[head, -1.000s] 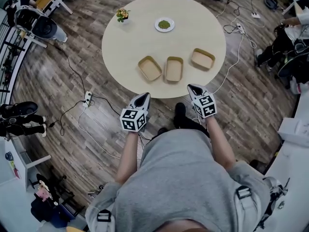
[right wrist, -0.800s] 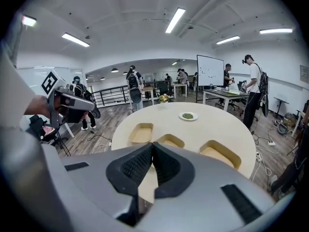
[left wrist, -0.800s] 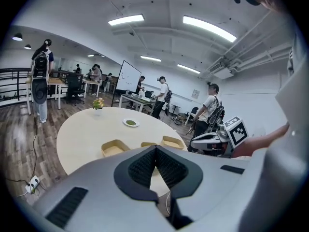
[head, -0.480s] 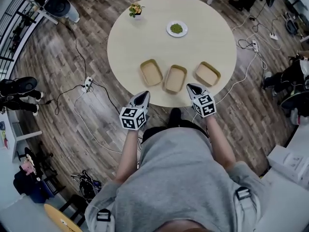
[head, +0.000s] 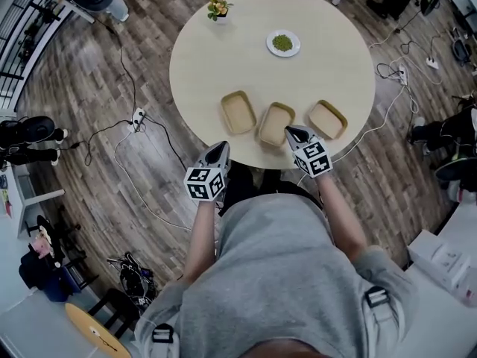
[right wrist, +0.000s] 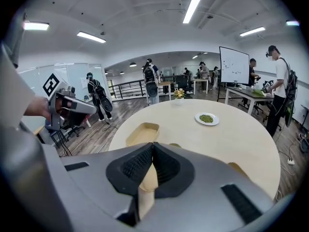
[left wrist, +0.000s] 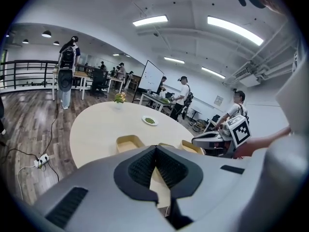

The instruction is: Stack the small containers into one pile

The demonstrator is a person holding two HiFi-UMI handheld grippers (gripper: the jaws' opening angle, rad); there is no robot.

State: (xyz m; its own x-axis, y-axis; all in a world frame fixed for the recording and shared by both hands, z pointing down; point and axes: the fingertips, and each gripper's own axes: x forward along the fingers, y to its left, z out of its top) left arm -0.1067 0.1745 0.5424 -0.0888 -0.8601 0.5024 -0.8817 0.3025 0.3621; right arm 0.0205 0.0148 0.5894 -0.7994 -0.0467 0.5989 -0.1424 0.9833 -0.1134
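Tan, shallow and all alike, the three small containers sit in a loose row near the front edge of the round worktop point(head: 216, 66). There's the left container point(head: 238, 112), the middle container point(head: 274, 124) and the right container point(head: 327, 119). Each one is flat on the surface with a gap between it and its neighbour. None is inside another, so going by that the stacking hasn't started at all.

Both claws are clenched with nothing in them. The left claw point(left wrist: 155, 149) has its jaws pressed together and hangs off the front edge of the worktop, well short of the left container. The right claw point(right wrist: 153, 144) is also closed up and empty. From the head view its tip sits just beside the near right corner of the middle container, and whether it's touching can't be told.

Further back there's a small plate point(head: 283, 43) with something green on it and a little flower pot point(head: 218, 9), both well clear of the row.

What's left is basically everything. One container has to be picked up and dropped into another, then the third added to make one pile.
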